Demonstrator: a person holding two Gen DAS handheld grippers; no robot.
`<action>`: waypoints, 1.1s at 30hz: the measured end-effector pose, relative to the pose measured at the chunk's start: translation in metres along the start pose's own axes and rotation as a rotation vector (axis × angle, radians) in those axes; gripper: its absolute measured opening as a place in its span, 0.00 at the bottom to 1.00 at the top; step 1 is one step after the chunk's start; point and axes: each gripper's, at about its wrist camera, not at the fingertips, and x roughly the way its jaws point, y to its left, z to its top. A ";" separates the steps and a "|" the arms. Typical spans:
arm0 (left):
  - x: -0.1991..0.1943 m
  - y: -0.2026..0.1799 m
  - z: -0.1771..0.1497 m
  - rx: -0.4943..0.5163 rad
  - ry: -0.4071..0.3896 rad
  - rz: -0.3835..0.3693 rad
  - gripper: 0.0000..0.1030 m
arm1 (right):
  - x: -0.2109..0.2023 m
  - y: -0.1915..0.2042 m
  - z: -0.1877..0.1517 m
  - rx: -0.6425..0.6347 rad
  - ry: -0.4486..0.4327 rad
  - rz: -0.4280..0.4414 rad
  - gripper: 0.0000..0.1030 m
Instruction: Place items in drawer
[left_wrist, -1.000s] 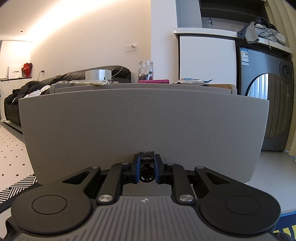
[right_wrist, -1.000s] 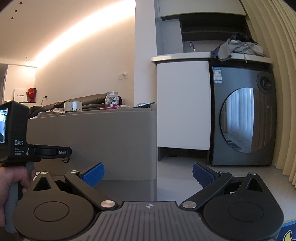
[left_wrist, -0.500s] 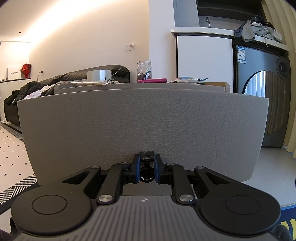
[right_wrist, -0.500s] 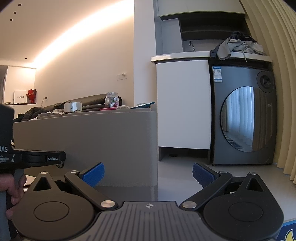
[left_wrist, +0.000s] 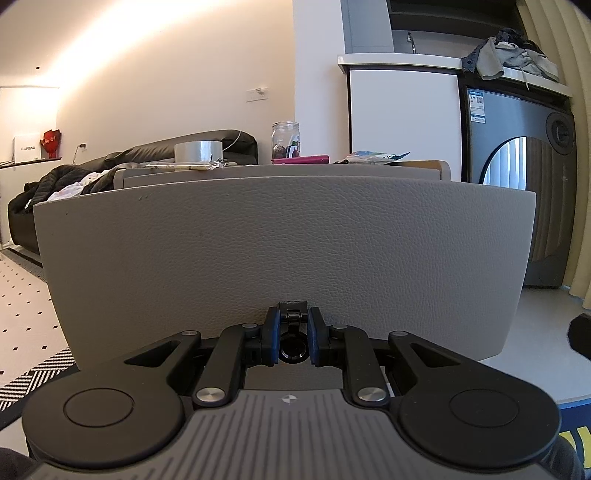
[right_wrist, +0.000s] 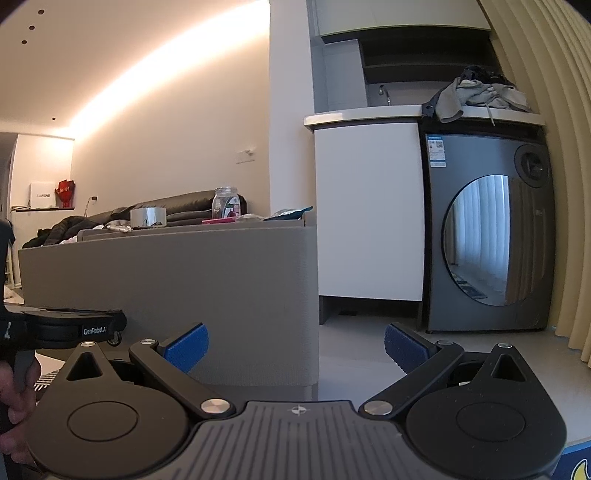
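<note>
- Left gripper (left_wrist: 292, 341), lettered "GenRobot.AI" on its side, jaws clenched on the drawer's ring pull (left_wrist: 292, 349).
- Right gripper (right_wrist: 296, 349): jaws spread, grasping nothing.

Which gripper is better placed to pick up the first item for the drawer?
Right. The right gripper is open and empty; the left gripper is shut on the drawer handle, holding the grey drawer front.

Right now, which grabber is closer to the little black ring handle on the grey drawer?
Left. The left gripper is shut on the ring handle of the grey drawer. The right gripper hangs open off to its right, holding nothing.
</note>
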 end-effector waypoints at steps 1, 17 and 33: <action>-0.001 0.000 0.000 -0.001 0.001 0.000 0.16 | 0.000 0.000 0.000 -0.004 -0.003 -0.002 1.00; -0.019 0.000 -0.004 -0.004 0.011 -0.003 0.16 | 0.000 0.006 -0.001 -0.003 -0.001 0.013 1.00; -0.028 0.003 -0.007 -0.009 0.019 -0.018 0.16 | 0.002 0.009 0.003 -0.015 -0.007 0.028 1.00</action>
